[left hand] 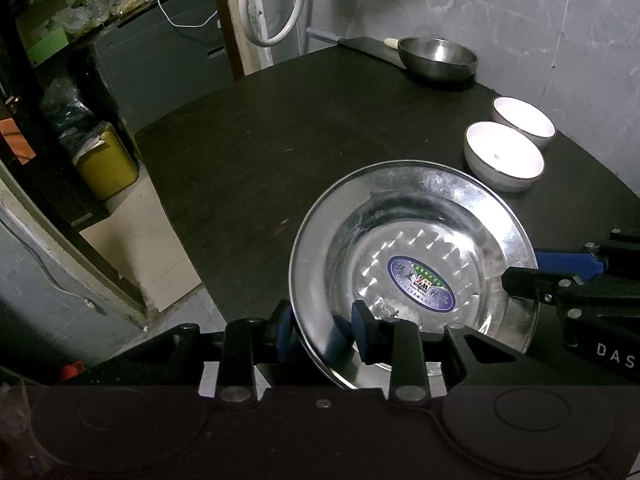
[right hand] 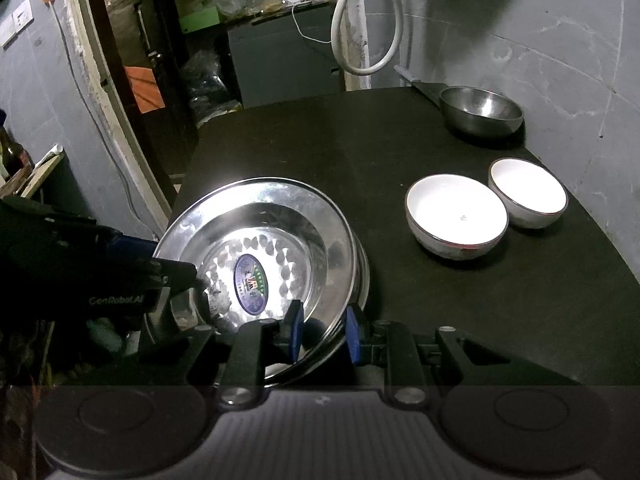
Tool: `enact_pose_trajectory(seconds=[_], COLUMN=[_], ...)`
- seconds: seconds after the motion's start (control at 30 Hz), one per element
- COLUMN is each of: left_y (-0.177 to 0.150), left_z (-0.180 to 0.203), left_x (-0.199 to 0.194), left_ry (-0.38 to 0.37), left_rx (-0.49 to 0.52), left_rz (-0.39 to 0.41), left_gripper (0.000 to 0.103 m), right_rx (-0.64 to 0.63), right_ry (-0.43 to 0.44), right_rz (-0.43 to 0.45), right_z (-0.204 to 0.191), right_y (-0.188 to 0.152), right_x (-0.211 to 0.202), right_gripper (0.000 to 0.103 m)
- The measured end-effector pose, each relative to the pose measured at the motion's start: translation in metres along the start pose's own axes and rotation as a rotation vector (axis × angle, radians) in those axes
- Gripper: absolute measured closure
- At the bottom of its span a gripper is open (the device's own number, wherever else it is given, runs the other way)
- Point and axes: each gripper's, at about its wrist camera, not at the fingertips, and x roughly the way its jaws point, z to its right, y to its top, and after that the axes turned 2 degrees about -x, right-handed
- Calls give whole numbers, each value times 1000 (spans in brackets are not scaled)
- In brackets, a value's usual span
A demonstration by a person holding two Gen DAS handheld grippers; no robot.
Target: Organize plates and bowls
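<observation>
A shiny steel plate (left hand: 420,216) (right hand: 260,216) with an oval blue sticker sits near the front of the black table (left hand: 260,140), held between both grippers. My left gripper (left hand: 322,332) straddles its near rim with one blue pad outside and one inside. A thin dark gap shows at the inner pad, so the jaws stand open around the rim. My right gripper (right hand: 325,332) is shut on the opposite rim, and it shows at the right edge of the left wrist view (left hand: 536,270). Two white bowls (left hand: 504,156) (right hand: 456,208) stand side by side behind the plate.
A steel bowl (left hand: 438,54) (right hand: 482,108) sits at the table's far corner beside a dark cleaver (left hand: 368,46). The wall runs close along the right. The table's left edge drops to the floor, where a yellow container (left hand: 106,164) and cluttered shelves stand.
</observation>
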Motion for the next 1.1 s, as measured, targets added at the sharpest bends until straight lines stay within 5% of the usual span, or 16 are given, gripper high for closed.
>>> enact_pose_trajectory(seconds=[0.4, 0.47, 0.7, 0.83, 1.1], left_y=[0, 1, 9, 28, 108], left_z=[3, 1, -1, 1, 22], left_x=[0, -1, -7, -2, 33], left_ry=[0, -8, -6, 0, -34], left_rx=[-9, -24, -81, -150, -308], left_rz=[1, 2, 91, 141, 229], left_gripper=[65, 59, 5, 1, 1], right_rx=[-13, -12, 22, 42, 103], right_ry=[-3, -6, -33, -52, -85], right_rz=[1, 2, 47, 94, 213], right_z=[-1, 0, 19, 48, 133], right_y=[-1, -2, -3, 5, 56], right_x=[-1, -1, -8, -14, 5], right_gripper=[73, 67, 15, 3, 2])
